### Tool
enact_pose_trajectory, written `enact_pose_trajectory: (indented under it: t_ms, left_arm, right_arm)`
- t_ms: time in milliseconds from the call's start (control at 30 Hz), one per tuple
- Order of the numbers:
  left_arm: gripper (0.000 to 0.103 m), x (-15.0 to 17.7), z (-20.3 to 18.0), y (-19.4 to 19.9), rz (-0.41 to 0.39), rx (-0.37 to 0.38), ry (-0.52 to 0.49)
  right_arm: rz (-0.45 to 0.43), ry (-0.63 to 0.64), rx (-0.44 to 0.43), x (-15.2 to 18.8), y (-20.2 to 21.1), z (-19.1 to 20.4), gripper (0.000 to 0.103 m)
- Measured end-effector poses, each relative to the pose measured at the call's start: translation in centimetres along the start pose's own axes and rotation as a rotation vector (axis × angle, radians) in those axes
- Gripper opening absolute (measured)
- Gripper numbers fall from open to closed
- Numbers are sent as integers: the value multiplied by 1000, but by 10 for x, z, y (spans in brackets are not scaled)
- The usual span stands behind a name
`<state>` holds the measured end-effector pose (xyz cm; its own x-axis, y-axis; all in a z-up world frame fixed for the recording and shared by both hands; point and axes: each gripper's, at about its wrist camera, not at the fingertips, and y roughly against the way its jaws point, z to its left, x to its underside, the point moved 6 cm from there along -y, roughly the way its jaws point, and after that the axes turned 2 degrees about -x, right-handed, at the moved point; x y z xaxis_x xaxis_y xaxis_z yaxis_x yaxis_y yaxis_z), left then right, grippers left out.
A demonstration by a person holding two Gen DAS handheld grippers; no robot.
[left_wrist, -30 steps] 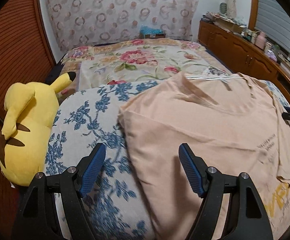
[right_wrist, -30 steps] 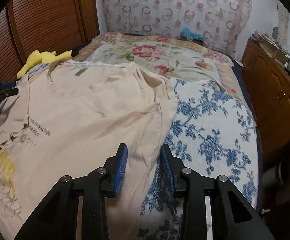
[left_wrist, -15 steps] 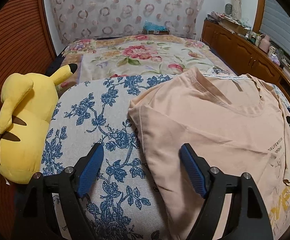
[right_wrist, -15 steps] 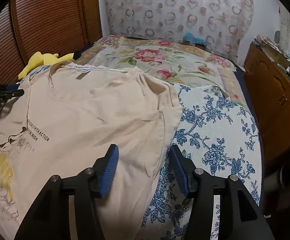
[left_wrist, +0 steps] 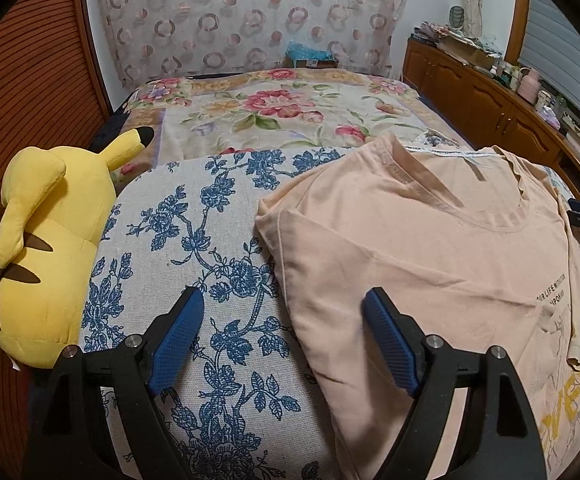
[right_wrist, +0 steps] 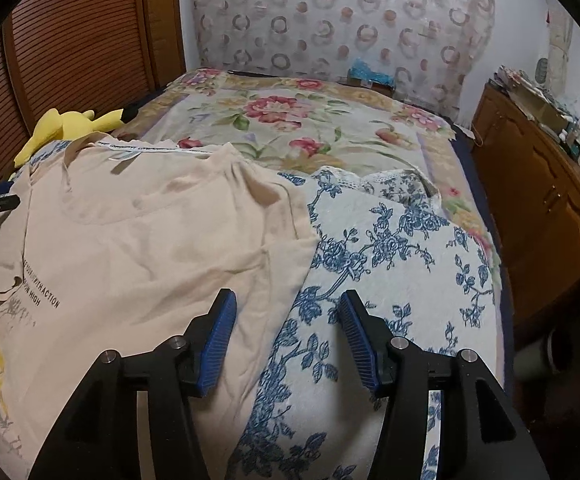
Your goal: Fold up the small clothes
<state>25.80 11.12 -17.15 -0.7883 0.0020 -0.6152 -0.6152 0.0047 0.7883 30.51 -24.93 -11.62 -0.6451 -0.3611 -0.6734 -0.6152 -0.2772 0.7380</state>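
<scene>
A peach T-shirt (left_wrist: pixel 429 260) with black lettering and a yellow print lies flat on a blue-flowered cloth (left_wrist: pixel 194 248), collar away from me. My left gripper (left_wrist: pixel 282 296) hovers open above the shirt's left folded edge: one finger over the cloth, the other over the shirt. In the right wrist view the same T-shirt (right_wrist: pixel 130 248) fills the left half. My right gripper (right_wrist: pixel 286 296) is open over its right edge, with nothing pinched. A black bit of the right gripper shows at the left wrist view's right border.
A yellow plush toy (left_wrist: pixel 46 248) lies at the bed's left edge beside slatted wooden doors (left_wrist: pixel 22 80). A rose-patterned blanket (left_wrist: pixel 282 116) covers the far half of the bed. A wooden cabinet (right_wrist: pixel 549 208) with clutter on top runs along the right side.
The right gripper's jaws have spread wider and drawn back off the shirt's edge. In the left wrist view the shirt has slid rightward, baring more flowered cloth under the jaws.
</scene>
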Motion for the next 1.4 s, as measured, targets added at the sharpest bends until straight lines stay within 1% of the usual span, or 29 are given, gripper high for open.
enact_pose_trajectory:
  t_ms: [200,300,400,467,533,633,700,733,767,800,833,900,933,1000,1033,1100,1167,1267,1400]
  left_arm:
    - [83,-6,2,-7,21,15,-18]
    - [77,-13,2,-8,10,36,-18]
    - [66,-22,1,-9,-2,61,-14]
    - [53,-26,0,-10,-4,76,-15]
    - [44,-28,0,-12,3,84,-13]
    - [35,-29,-1,-14,4,91,-12]
    - [25,-29,-4,-13,4,104,-13]
    - [13,-28,-6,-12,4,117,-12]
    - [7,-28,-9,-11,7,132,-13]
    - [7,-28,-13,-7,1,143,-19]
    - [6,-28,-17,-4,-7,153,-25]
    - [6,-29,-23,7,-30,166,-33]
    - [6,-31,-25,13,-46,166,-34]
    - [6,-33,-28,24,-72,168,-29]
    - [6,-34,-29,28,-83,172,-28]
    - [6,-35,-31,41,-114,170,-30]
    - [6,-34,-32,51,-136,171,-33]
    - [6,-32,-34,66,-161,178,-36]
    - [6,-22,-35,81,-190,172,-36]
  right_arm:
    - [1,-3,-10,-5,-6,-5,56]
    - [-1,-9,-17,-6,-9,-7,56]
    - [-7,-21,-25,-6,-11,-7,57]
    - [-14,-22,-25,-6,-11,-8,58]
    - [-19,-23,-25,-5,-12,-8,58]
    - [-17,-21,-20,-4,-13,-9,58]
    - [-13,-20,-21,-7,-14,-9,58]
    - [-8,-18,-23,-7,-15,-8,58]
    - [-1,-14,-24,-8,-15,-8,58]
    - [5,-12,-25,-10,-15,-8,58]
    - [10,-11,-31,-11,-16,-6,55]
    - [10,10,-55,-12,-15,0,40]
    - [10,17,-64,-13,-15,3,35]
    - [13,35,-80,-13,-15,9,15]
    - [15,42,-85,-13,-15,11,10]
    - [12,64,-63,-13,-13,17,7]
    - [-8,73,-47,-14,-8,20,7]
    - [-68,58,-46,-16,11,23,7]
    - [-136,44,-68,-11,38,28,6]
